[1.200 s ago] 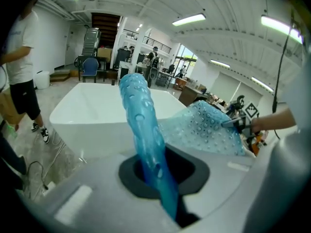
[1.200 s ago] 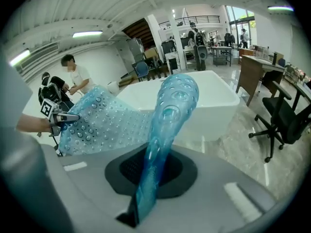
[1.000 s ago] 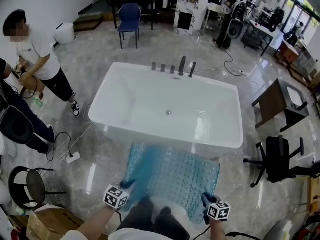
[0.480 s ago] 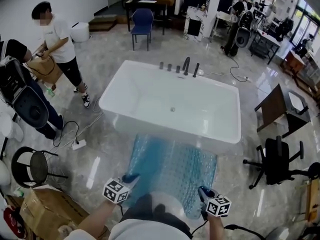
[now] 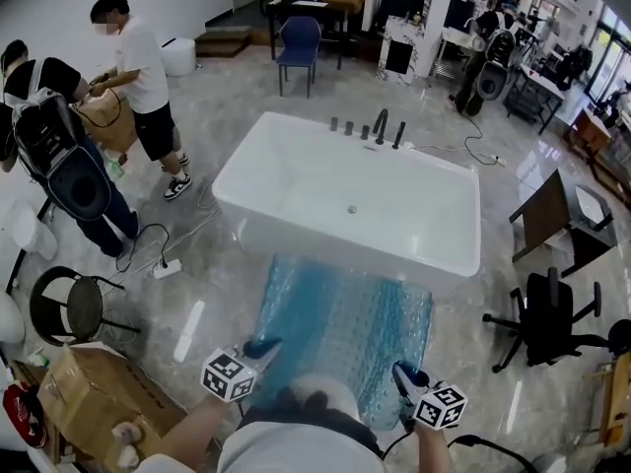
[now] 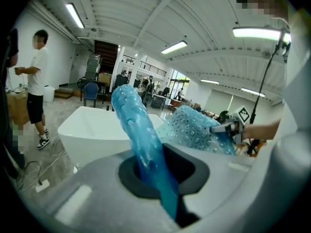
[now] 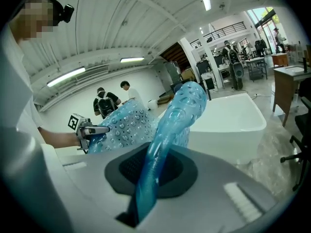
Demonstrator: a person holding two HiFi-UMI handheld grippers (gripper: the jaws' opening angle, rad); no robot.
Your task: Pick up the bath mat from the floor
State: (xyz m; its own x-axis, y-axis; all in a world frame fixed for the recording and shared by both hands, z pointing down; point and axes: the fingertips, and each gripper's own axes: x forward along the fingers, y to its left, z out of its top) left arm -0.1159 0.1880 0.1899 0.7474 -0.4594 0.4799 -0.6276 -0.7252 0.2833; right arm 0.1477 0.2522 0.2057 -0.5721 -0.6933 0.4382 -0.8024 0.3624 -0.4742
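A translucent blue bath mat point(image 5: 340, 328) with rows of suction bumps hangs spread in front of me, lifted off the floor, its far edge near the white bathtub point(image 5: 345, 200). My left gripper point(image 5: 264, 347) is shut on the mat's near left corner, and my right gripper point(image 5: 404, 372) is shut on its near right corner. In the left gripper view the bath mat point(image 6: 141, 140) runs up out of the closed jaws, and the right gripper point(image 6: 224, 127) shows across it. In the right gripper view the bath mat point(image 7: 167, 130) rises from the jaws, with the left gripper point(image 7: 95, 129) beyond.
Two people point(image 5: 138, 67) stand at the left near a cardboard box point(image 5: 94, 387) and a round stool point(image 5: 64, 308). A power strip with cables point(image 5: 166, 267) lies on the floor. A black office chair point(image 5: 547, 318) and a wooden desk point(image 5: 557, 210) stand at the right.
The view has shifted, so the tub and mat sit slightly further right and lower. The people at the left have come further into view. Both grippers keep their hold on the mat.
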